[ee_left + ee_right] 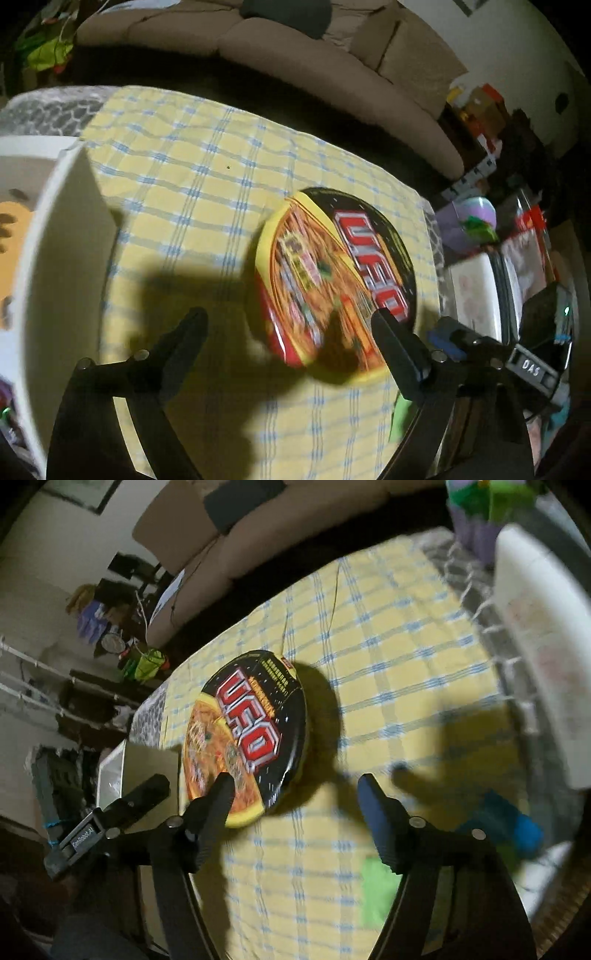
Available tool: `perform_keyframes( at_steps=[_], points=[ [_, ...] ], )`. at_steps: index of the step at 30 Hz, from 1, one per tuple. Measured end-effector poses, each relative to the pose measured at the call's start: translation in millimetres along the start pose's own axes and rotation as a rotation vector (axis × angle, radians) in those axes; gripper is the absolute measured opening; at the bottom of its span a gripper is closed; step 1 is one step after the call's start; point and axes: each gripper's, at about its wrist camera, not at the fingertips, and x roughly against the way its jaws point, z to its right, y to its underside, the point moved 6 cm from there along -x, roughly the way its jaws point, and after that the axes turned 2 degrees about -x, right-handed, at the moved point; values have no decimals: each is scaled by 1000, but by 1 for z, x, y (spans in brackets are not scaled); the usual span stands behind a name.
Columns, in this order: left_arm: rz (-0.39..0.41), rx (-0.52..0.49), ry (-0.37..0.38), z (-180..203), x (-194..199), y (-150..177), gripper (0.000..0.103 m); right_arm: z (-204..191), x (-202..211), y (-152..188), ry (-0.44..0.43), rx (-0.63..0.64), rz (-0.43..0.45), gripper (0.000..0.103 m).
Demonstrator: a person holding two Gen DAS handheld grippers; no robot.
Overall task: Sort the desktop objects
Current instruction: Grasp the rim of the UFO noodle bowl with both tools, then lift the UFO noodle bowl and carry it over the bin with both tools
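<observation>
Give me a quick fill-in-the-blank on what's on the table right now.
1. The round noodle bowl has ____ printed in big red letters on its lid.
2. The bowl rests on a checked cloth that is blue and ____.
3. Between the tips of the left gripper and of the right gripper there is ____ held.

Missing words: UFO; yellow; nothing

The worktop (207,155) is covered by a yellow cloth with a blue-and-white check. A round noodle bowl (332,280) lies on it near one edge, lid up. A white box (62,236) stands at one end, another white box (535,635) at the opposite end. A small green scrap (376,893) lies on the cloth.
</observation>
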Motion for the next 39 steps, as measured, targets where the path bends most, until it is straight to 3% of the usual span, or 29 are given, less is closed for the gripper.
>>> perform_keyframes(
  at_steps=[2,4,8,11,15,26,33,39],
  points=[
    [-13,0,1,-1,-14,-3,85,2,-13,-4,-9,-11,5,55],
    [-37,22,25,-6,-28,-3,73,5,-24,-7,-9,-20,-5,39],
    [-29,49,110,-2,-37,-2,59,0,-34,-10,-65,-16,12,22],
    [-26,-33,64,12,-36,1,58,-11,-32,-7,-4,73,31,21],
    [-15,-42,93,20,-22,5,58,-21,-13,0,30,128,72,22],
    [66,-98,159,35,105,28,58,-95,87,48,27,261,120,22],
    [106,-69,153,-12,193,59,62,-181,104,104,-6,356,93,22],
    [140,-17,110,-93,271,89,62,-259,85,171,-58,447,35,22]
  ],
)
